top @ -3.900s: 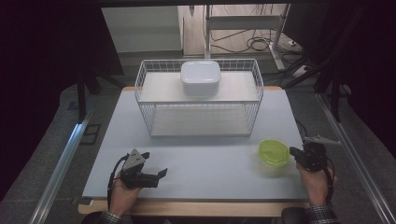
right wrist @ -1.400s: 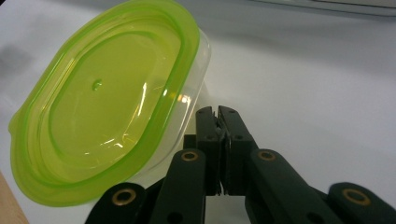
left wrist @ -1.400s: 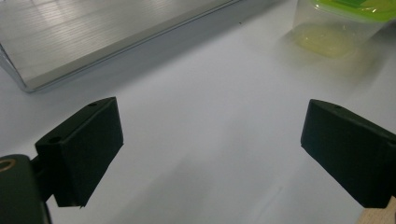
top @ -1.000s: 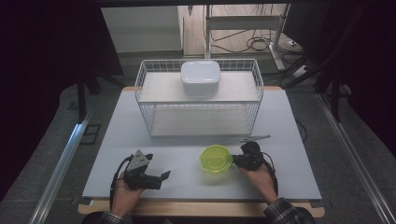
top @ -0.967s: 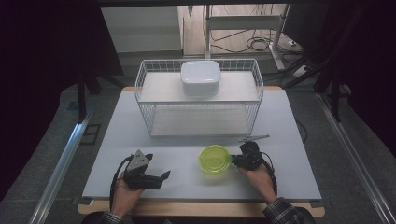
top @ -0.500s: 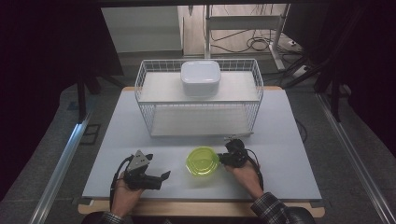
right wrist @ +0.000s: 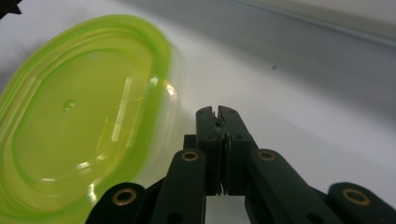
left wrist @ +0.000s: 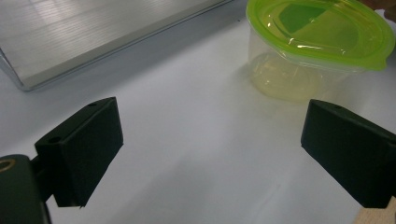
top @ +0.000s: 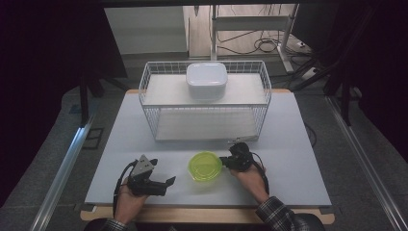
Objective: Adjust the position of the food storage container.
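Sitting upright, one lidded green container point(top: 205, 165) runs its long axis nine to three. Right gripper point(top: 224, 160) pressed together at its three o'clock rim; left gripper point(top: 168, 182) gaping, empty

— Do you see any writing to read here?

— No. You have no label, brand, number or sign that reads anywhere. The green lid point(left wrist: 320, 31) of the container bears only raised ridges, and the white box point(top: 207, 80) on the wire rack point(top: 150, 97) looks plain.

— And the gripper bodies?

— Your left gripper point(top: 161, 184) carries a grey plate that seems blank, though the high view is too coarse to be sure.
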`<state>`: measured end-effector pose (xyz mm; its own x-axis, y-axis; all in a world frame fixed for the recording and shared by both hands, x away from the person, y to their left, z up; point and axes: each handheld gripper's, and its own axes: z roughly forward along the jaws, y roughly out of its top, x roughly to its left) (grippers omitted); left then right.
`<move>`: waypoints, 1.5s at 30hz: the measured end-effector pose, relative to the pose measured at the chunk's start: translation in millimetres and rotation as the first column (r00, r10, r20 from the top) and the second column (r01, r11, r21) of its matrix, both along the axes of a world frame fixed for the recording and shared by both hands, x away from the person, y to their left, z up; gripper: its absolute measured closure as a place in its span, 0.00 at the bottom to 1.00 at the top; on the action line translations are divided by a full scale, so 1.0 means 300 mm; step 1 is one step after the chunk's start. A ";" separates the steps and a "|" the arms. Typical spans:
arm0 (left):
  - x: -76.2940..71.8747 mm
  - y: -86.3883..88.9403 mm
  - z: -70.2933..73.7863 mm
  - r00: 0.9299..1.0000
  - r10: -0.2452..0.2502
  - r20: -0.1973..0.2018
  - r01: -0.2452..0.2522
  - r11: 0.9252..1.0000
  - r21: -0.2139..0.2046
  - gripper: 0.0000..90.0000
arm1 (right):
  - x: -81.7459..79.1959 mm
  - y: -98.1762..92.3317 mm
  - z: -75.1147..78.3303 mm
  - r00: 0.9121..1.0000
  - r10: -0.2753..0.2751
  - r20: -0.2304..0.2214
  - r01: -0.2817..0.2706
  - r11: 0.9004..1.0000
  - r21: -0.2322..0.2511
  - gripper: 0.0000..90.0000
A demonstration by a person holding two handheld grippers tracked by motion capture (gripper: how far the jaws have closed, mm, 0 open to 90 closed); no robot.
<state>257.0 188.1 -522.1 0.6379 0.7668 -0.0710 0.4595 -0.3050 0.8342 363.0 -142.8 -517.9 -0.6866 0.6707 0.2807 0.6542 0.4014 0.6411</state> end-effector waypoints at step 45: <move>-0.057 0.033 -0.007 1.000 0.013 0.019 -0.015 0.994 0.111 0.04 | -0.136 -0.180 0.093 0.966 0.003 0.259 0.016 0.997 -0.073 0.21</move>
